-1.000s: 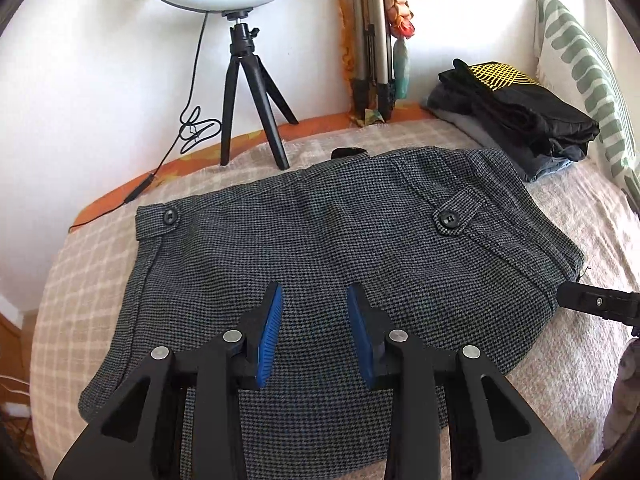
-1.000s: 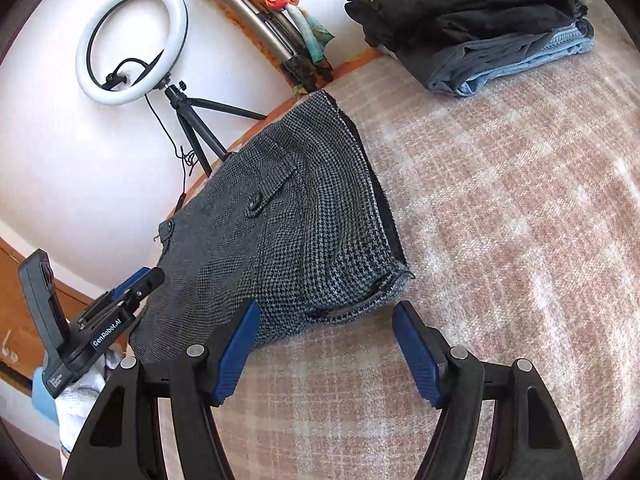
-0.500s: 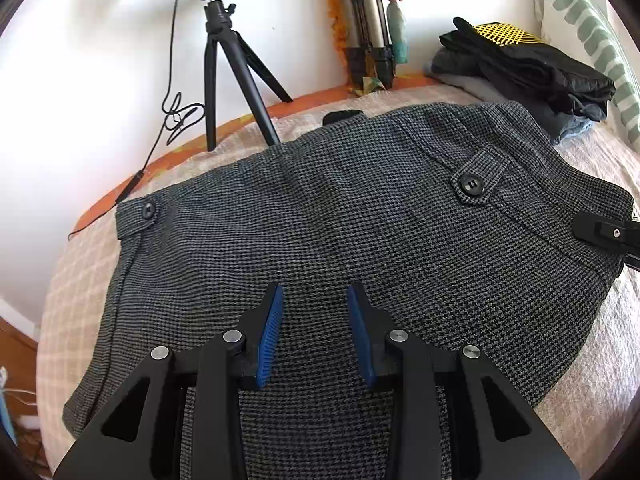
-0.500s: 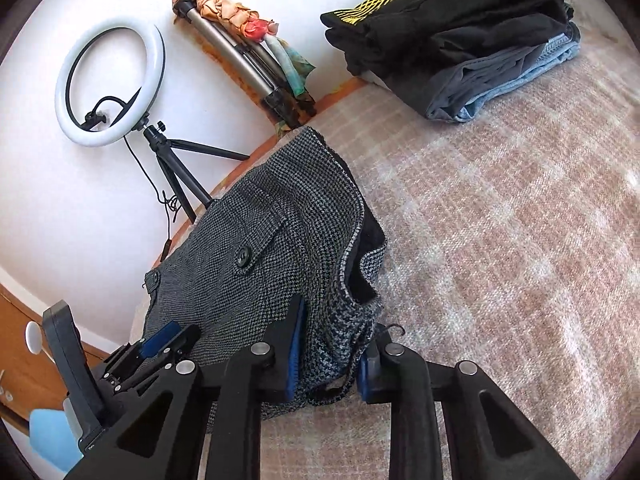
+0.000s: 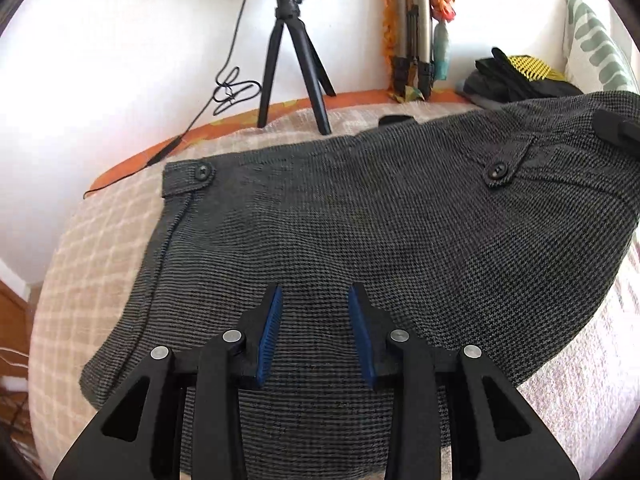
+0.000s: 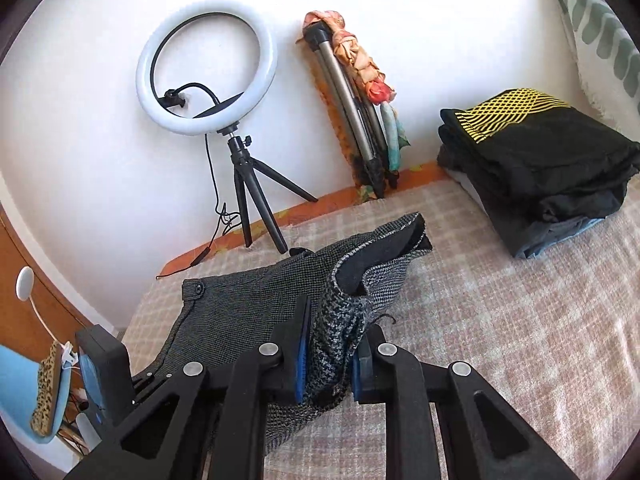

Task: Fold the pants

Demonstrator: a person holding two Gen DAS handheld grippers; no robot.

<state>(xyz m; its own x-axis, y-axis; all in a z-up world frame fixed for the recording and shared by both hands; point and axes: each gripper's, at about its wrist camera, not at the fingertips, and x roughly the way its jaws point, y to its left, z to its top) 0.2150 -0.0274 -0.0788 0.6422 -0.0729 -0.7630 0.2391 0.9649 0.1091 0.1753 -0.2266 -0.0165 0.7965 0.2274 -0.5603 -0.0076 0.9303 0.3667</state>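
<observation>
R gripper: jaws clamped on bunched edge of pants, fabric wedged btwn pads, that side raised off bed, prob to carry it over for fold. L gripper: jaws parted, nothing held, above pants mid-panel, cloth below not btwn pads; contact unclear.

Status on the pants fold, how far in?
Early. Done: the right hand-held gripper is shut on the edge of the houndstooth pants and has that edge raised off the bedspread. In hand: carrying that edge over. The left hand-held gripper hangs open above the cloth. Left: no fold laid yet; most of the pants lie spread flat.
</observation>
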